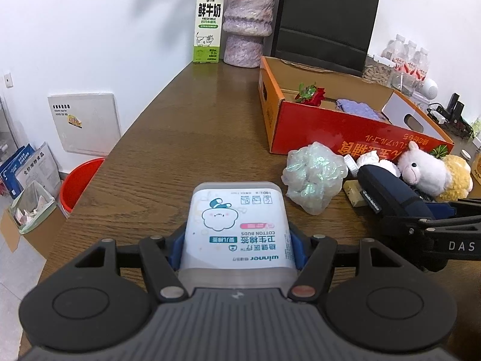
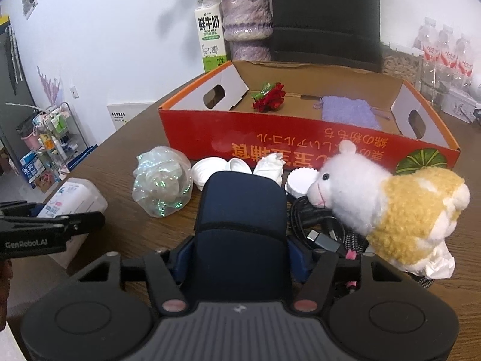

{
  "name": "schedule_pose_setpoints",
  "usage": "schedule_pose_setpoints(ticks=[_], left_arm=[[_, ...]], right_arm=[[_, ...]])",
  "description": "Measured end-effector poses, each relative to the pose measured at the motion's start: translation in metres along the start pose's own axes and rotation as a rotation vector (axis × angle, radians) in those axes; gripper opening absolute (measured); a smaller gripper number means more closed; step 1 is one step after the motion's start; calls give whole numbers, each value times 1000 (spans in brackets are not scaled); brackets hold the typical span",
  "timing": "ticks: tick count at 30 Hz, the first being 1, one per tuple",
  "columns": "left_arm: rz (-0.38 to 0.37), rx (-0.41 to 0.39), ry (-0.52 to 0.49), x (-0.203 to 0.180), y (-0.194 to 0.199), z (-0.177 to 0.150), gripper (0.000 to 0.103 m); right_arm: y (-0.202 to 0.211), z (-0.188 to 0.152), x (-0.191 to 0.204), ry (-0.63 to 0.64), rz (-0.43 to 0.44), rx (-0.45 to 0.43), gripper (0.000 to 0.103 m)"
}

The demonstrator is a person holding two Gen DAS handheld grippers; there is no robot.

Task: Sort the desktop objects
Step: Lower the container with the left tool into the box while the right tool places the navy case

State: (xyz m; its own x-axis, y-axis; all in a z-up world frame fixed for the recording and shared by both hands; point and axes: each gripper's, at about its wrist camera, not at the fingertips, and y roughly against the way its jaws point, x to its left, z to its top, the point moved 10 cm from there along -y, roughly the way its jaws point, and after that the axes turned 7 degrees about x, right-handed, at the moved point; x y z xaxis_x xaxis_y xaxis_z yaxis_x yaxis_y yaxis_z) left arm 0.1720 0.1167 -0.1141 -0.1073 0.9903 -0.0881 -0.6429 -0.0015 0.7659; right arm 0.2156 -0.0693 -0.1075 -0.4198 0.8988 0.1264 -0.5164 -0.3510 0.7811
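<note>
Barely begun: only a rose [image 2: 269, 100] and purple cloth [image 2: 348, 112] in the far cardboard box [image 2: 300, 147]; plush sheep [image 2: 387, 204], mesh ball [image 2: 162, 185], shells still on desk [image 1: 192, 138]. Left hand-held gripper [image 1: 237, 246] clamped on cotton-bud tub [image 1: 237, 225]; right hand-held gripper [image 2: 240, 258] closed around navy case [image 2: 240, 219].

A translucent cotton bud box [image 1: 237, 228] with a white printed label is clamped between blue gripper pads, low over the desk [image 1: 186, 138]. A dark navy pouch [image 2: 240, 228] is likewise gripped at its sides. Near it are seen an iridescent plastic ball [image 2: 162, 183], white shells [image 2: 222, 170], a white lid [image 2: 300, 182], a black cable [image 2: 318, 228] and a white-and-yellow plush alpaca [image 2: 390, 207]. In the red cardboard box [image 2: 270, 147] lie a red rose [image 2: 270, 97] and a purple cloth [image 2: 348, 114].
</note>
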Motion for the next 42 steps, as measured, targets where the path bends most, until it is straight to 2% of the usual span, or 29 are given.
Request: schedule_pose_setpoints(ticks=[11, 20, 23, 25, 26, 27, 28, 30, 33, 37, 39, 42], left_arm=[[-10, -42, -13, -14, 14, 12, 66], [-12, -116, -60, -35, 28, 48, 66], [-39, -127, -65, -43, 29, 65, 65], [-46, -138, -74, -48, 28, 78, 57], [-44, -147, -81, -50, 28, 85, 37], [-42, -154, -85, -53, 28, 93, 33], [-48, -163, -88, -56, 27, 99, 33], [-52, -172, -97, -63, 22, 112, 21], [-49, -125, -65, -62, 4, 116, 21], [-24, -84, -44, -50, -1, 99, 27], [3, -69, -28, -40, 3, 87, 57], [43, -81, -43, -32, 18, 72, 80]], right_arm=[[29, 8, -2, 29, 13, -83, 61], [48, 30, -11, 59, 8, -138, 61], [54, 43, -19, 63, 4, -159, 61], [58, 54, -26, 68, -10, -176, 61], [60, 60, -30, 72, -21, -186, 61], [62, 66, -34, 75, -32, -195, 61], [63, 72, -38, 77, -40, -203, 61], [64, 84, -47, 75, -56, -216, 61], [64, 92, -54, 76, -65, -224, 61], [60, 82, -54, 77, -36, -210, 61], [56, 73, -51, 73, -12, -188, 61], [54, 58, -45, 71, 19, -167, 61]])
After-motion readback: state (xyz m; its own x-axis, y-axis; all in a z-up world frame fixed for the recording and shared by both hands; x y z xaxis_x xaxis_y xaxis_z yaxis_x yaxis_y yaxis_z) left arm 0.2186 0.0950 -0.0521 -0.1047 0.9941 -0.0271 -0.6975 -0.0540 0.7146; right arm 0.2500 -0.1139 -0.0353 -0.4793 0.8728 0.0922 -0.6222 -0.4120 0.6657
